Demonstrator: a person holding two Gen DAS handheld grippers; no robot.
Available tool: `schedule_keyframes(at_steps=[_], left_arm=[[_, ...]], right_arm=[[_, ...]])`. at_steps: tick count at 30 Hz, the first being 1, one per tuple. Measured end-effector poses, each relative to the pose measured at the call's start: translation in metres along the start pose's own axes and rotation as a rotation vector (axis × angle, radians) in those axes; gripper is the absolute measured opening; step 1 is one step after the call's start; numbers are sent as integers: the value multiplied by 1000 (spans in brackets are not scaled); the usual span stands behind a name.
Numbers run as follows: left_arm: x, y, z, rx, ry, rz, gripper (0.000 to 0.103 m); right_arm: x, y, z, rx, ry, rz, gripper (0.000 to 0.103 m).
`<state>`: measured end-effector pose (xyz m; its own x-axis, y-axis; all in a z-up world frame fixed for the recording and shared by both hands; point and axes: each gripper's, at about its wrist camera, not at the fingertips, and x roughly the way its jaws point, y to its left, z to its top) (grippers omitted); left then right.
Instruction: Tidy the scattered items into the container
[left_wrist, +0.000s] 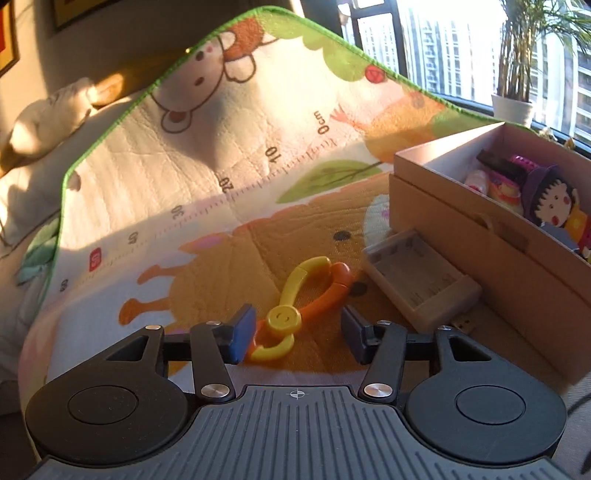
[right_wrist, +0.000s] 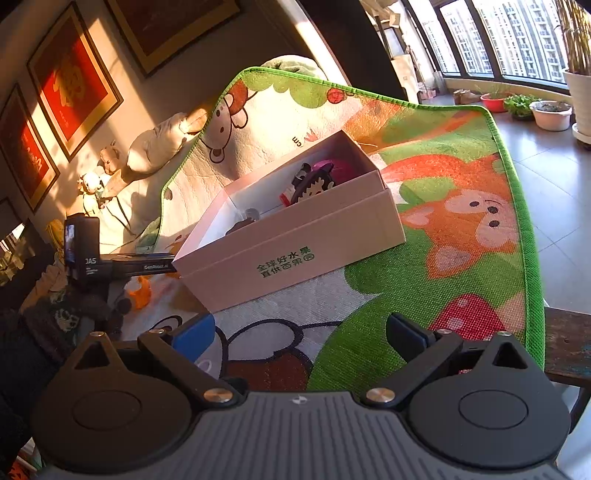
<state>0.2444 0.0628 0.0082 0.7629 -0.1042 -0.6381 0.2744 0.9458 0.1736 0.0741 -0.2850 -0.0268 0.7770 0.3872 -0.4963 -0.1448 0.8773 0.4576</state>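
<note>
A yellow and orange toy tongs (left_wrist: 295, 306) lies on the cartoon play mat (left_wrist: 184, 184). My left gripper (left_wrist: 298, 335) is open, its fingers on either side of the tongs' pivot and handle end. A beige plastic holder (left_wrist: 421, 280) lies just right of the tongs, against the cardboard box (left_wrist: 480, 240). The box (right_wrist: 295, 236) holds a cartoon girl figure (left_wrist: 554, 206), a purple item and other toys. My right gripper (right_wrist: 301, 338) is open and empty, above the mat in front of the box. The left gripper's body (right_wrist: 88, 254) shows at the left in the right wrist view.
The mat (right_wrist: 461, 221) covers a table whose wooden edge (right_wrist: 565, 343) shows at the right. Plush toys (right_wrist: 155, 144) lie beyond the mat's far left edge. Potted plants (right_wrist: 550, 114) stand on the floor by the windows.
</note>
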Motion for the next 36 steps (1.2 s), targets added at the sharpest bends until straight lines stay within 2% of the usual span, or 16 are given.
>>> schedule_keyframes(at_steps=[2,3,5,6,13,17,19,21,23,24,25,26,28,30,35,36], left_arm=[[5,7,4,-29,9,-23,58],[6,9,4,-46,14,-34,53],[4,9,3,-65,18,-58,30],[0,6,2,-60,18,-63,26],[-52,-30,-27,-13,19,-145,26],[-104,-50,-57,4,43,-261,25],[-124,-57,-73,19,71,-281,25],[-137,-60,-88,28,96,-282,29],[-145,-56,-96,34,94,-242,33],[-146,-53,-98,41,92,-188,38],[-145,-50,-99,51,88,-113,55],[-144,-47,-99,58,80,-44,66],[-141,-38,-99,43,77,47,64],[-143,-28,-100,6,73,53,66],[-158,-22,-107,-98,49,-38,96],[-159,-24,-109,-120,42,-50,96]], right_arm=[[0,-2,0,12,1,0,100],[1,-3,0,18,3,2,100],[1,-4,0,29,5,-1,100],[1,-4,0,33,5,-3,100],[1,-4,-1,34,-2,-14,101],[-1,-2,-1,25,-12,-20,101],[-1,-2,-1,22,-14,-21,101],[0,-2,-1,20,-13,-20,101],[-1,-1,-2,16,-14,-24,101],[-1,-1,-2,13,-16,-27,102],[-1,0,-2,9,-18,-32,102],[-2,1,-3,5,-21,-38,103],[-3,3,-4,-9,-26,-52,103],[-5,7,-5,-28,-34,-66,103],[-5,10,-6,-50,-38,-81,103],[-6,11,-5,-51,-41,-85,103]])
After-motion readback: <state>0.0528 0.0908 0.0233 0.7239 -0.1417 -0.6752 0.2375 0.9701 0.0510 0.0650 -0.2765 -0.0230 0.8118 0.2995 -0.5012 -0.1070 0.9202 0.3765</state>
